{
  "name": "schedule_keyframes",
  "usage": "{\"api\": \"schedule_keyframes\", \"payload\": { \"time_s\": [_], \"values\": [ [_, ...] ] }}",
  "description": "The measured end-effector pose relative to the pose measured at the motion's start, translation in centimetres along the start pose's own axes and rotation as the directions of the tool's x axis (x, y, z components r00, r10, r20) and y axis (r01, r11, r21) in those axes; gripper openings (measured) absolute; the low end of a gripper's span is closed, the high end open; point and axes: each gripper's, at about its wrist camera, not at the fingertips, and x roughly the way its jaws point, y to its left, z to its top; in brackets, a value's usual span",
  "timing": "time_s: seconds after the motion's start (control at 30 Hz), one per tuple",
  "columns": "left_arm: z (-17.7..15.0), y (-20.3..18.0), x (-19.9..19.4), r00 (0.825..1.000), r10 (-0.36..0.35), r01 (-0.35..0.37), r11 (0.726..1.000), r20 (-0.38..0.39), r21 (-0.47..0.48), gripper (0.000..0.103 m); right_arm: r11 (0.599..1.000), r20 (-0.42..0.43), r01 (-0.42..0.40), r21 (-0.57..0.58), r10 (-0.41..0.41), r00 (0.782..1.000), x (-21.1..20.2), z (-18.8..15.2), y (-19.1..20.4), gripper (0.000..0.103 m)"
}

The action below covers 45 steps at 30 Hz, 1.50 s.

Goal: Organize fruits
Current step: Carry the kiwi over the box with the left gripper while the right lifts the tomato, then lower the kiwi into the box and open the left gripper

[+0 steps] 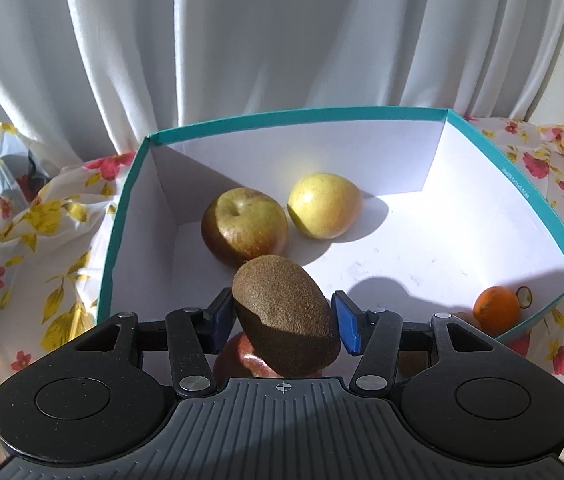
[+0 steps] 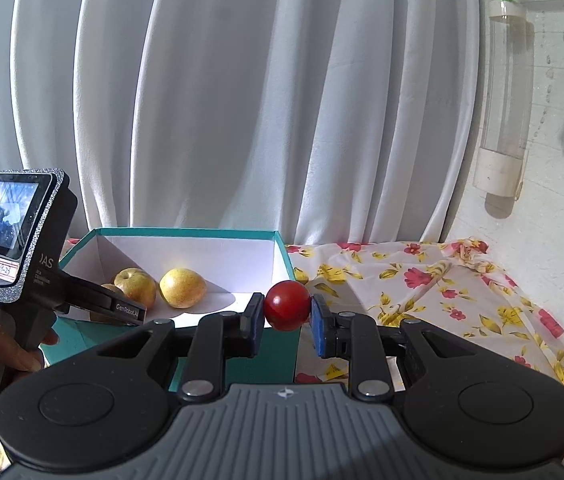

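My left gripper [image 1: 282,320] is shut on a brown kiwi [image 1: 286,312] and holds it over the near part of a teal box [image 1: 522,184] with a white inside. In the box lie a red-green apple [image 1: 243,226], a yellow pear [image 1: 324,204], a small orange [image 1: 496,308] in the near right corner and a red fruit [image 1: 241,358] under the kiwi. My right gripper [image 2: 286,316] is shut on a small red round fruit [image 2: 286,305], held near the box's right wall [image 2: 286,256]. The left gripper body [image 2: 13,248] shows at the left.
The box stands on a floral tablecloth [image 2: 422,292]. White curtains [image 1: 241,40] hang close behind. A crumpled floral plastic bag [image 1: 13,200] lies left of the box. A clear tube [image 2: 506,100] hangs on the right wall.
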Motion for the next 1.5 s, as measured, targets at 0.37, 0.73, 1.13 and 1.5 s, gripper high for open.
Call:
{"api": "schedule_keyframes", "payload": {
  "time_s": [0.37, 0.73, 1.13, 1.5],
  "values": [
    [0.5, 0.4, 0.9, 0.998, -0.054, 0.053, 0.997, -0.019, -0.057, 0.058, 1.0, -0.003, 0.017, -0.004, -0.017, 1.0, 0.6, 0.2, -0.4, 0.024],
    [0.4, 1.2, -0.1, 1.0, -0.015, 0.015, 0.996, 0.006, -0.084, 0.074, 1.0, -0.002, -0.001, -0.007, 0.001, 1.0, 0.9, 0.3, -0.2, 0.024],
    [-0.9, 2.6, -6.3, 0.996, 0.05, -0.037, 0.987, 0.076, -0.159, 0.1, 0.999, 0.013, -0.028, -0.024, 0.028, 1.0, 2.2, 0.7, 0.1, 0.024],
    [-2.7, 4.5, -7.0, 0.995, 0.093, -0.086, 0.978, 0.025, -0.191, 0.101, 0.996, 0.003, -0.077, -0.05, 0.077, 0.997, 4.3, 0.9, 1.7, 0.024]
  ]
}}
